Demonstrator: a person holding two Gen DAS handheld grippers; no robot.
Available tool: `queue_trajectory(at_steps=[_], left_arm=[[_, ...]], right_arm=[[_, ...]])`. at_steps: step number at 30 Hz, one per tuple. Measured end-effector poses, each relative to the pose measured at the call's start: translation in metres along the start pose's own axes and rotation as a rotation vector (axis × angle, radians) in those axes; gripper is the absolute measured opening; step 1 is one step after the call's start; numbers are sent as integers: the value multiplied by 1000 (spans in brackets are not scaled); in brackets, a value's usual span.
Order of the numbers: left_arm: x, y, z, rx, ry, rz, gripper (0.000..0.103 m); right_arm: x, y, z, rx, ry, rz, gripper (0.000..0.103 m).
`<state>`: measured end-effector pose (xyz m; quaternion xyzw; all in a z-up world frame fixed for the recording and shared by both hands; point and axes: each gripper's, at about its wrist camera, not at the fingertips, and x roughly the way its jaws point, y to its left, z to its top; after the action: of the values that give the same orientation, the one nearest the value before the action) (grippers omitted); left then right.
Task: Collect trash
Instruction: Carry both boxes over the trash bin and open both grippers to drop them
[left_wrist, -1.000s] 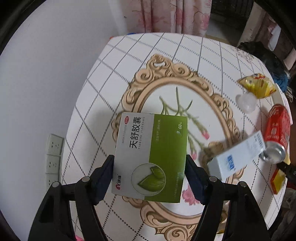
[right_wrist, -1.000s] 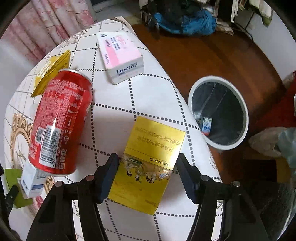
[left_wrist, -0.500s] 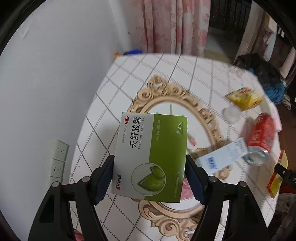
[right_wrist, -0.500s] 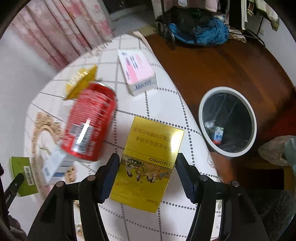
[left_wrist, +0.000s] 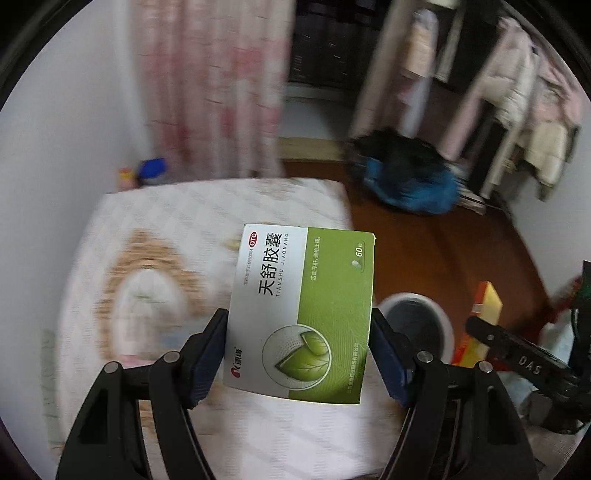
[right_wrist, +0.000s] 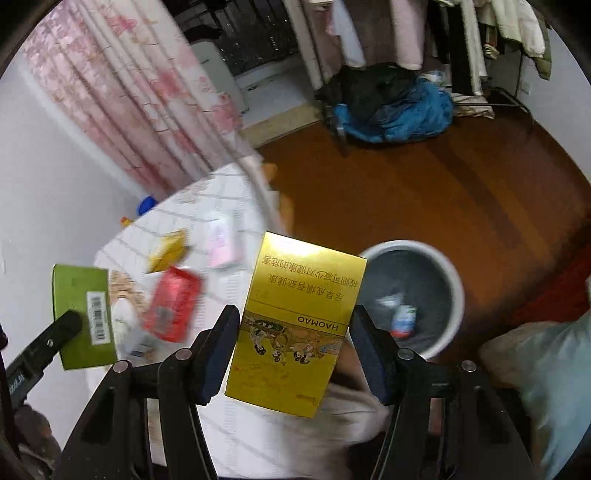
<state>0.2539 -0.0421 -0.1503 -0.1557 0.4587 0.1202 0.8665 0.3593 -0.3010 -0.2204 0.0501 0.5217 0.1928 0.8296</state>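
Note:
My left gripper (left_wrist: 297, 354) is shut on a green and white medicine box (left_wrist: 301, 314), held in the air above the table's right side. My right gripper (right_wrist: 293, 347) is shut on a gold box (right_wrist: 295, 339) marked HAOMAO, lifted over the table's edge. A white-rimmed bin (right_wrist: 413, 295) with a dark liner stands on the floor just right of the gold box; a little trash lies inside. The bin (left_wrist: 417, 325) also shows in the left wrist view, behind the green box. The green box (right_wrist: 83, 314) appears at the left of the right wrist view.
On the checked tablecloth (right_wrist: 229, 295) lie a red can (right_wrist: 171, 308), a yellow wrapper (right_wrist: 168, 251), a pink box (right_wrist: 221, 242) and a white box (right_wrist: 138, 343). Brown wooden floor (right_wrist: 461, 177) spreads beyond, with a pile of blue and black clothes (right_wrist: 391, 101) and pink curtains (right_wrist: 129, 92).
Both grippers have risen from the table with their boxes and swung right toward the bin. The table has dropped lower in both views, and the room beyond has come into sight.

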Motion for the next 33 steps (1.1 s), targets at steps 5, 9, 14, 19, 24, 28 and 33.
queue_trajectory(at_steps=[5,9,14,19,24,28,33], left_arm=[[74,-79,-2,25,128,-122,71],[141,-125,-7,29,251,-186,71],[213,-172,-6,85,371,-199,71],[267,-191,-3,99,478,-200,74],[292,-189,-7,112,532,-171,78],[291,-188,-8,146,528,-130,103],[286,-185,-13,174,508,-85,103]], right_arm=[[25,-86,14,-37,81,-67,63],[70,-145,21,-7,175,-75,63],[126,-192,26,32,256,-78,63],[175,-213,19,76,301,-72,63],[213,-226,10,96,346,-58,63],[233,-231,4,115,378,-80,103],[233,-231,-8,128,387,-134,103]])
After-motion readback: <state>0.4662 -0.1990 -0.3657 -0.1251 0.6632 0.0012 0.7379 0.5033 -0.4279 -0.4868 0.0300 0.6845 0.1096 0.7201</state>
